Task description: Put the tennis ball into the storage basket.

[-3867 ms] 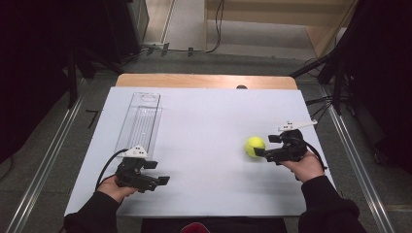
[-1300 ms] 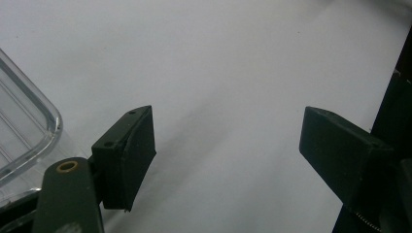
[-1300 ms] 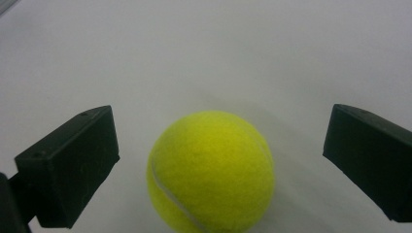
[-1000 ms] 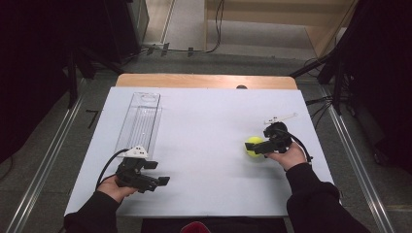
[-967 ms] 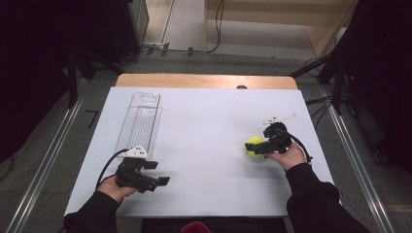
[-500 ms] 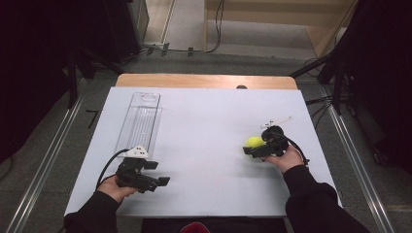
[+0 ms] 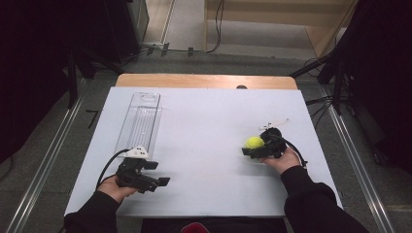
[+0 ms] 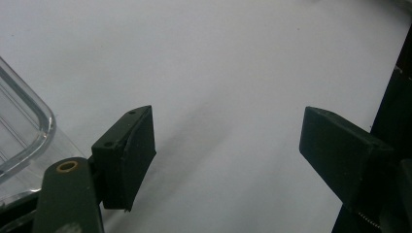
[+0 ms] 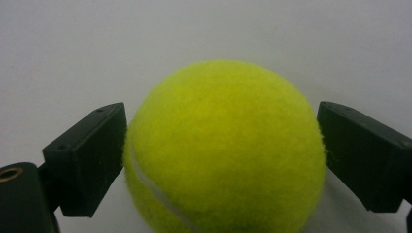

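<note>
Worktop in white, seen from above. At eight o'clock the left tool rests released, nothing between its jaws, a clear tray just beyond it. At four o'clock the right tool has just been closing on a yellow tennis ball, pads touching its widest sides. Ball likely light, fuzzy, springy; gripping across the middle suits it.
</note>
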Available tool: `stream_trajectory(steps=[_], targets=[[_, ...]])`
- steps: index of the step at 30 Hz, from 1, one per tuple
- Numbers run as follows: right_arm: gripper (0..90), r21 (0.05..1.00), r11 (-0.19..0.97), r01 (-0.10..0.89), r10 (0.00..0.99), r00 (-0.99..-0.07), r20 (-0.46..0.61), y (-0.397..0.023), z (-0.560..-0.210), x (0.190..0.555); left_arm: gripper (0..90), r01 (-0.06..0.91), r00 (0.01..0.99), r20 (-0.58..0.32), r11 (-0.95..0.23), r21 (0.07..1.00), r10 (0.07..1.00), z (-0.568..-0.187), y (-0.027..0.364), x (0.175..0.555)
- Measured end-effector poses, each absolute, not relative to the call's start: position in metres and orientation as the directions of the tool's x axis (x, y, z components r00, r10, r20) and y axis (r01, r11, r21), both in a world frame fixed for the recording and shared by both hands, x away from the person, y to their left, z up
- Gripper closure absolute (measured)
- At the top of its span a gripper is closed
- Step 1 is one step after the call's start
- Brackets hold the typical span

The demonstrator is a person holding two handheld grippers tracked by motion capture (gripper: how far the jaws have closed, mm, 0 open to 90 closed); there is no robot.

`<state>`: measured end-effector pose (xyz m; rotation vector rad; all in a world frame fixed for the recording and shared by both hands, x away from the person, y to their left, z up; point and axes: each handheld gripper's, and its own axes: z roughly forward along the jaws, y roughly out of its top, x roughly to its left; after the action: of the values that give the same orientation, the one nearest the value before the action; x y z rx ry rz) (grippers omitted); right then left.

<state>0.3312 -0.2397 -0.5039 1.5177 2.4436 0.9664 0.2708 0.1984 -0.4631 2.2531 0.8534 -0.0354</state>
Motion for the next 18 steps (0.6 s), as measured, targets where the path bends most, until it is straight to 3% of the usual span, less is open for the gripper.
stream_trajectory(steps=[3,4,8,18], targets=[[7.0,0.562,0.310,0.767,0.838,-0.500,0.220,-0.2400,-0.5055,0.3314,21.1,0.587,0.781,-0.261,-0.525,0.617,0.567,-0.4632,0.1983,0.2707],[13.2,0.563,0.316,0.764,0.836,-0.505,0.216,-0.2401,-0.5056,0.3312,21.1,0.587,0.781,-0.261,-0.525,0.617,0.567,-0.4632,0.1983,0.2707],[22.1,0.573,0.339,0.746,0.824,-0.529,0.202,-0.2400,-0.5059,0.3294,21.1,0.587,0.780,-0.260,-0.523,0.618,0.568,-0.4631,0.1983,0.2708],[22.4,0.571,0.332,0.751,0.820,-0.529,0.219,-0.2406,-0.5055,0.3298,21.1,0.586,0.781,-0.259,-0.527,0.615,0.568,-0.4631,0.1980,0.2707]])
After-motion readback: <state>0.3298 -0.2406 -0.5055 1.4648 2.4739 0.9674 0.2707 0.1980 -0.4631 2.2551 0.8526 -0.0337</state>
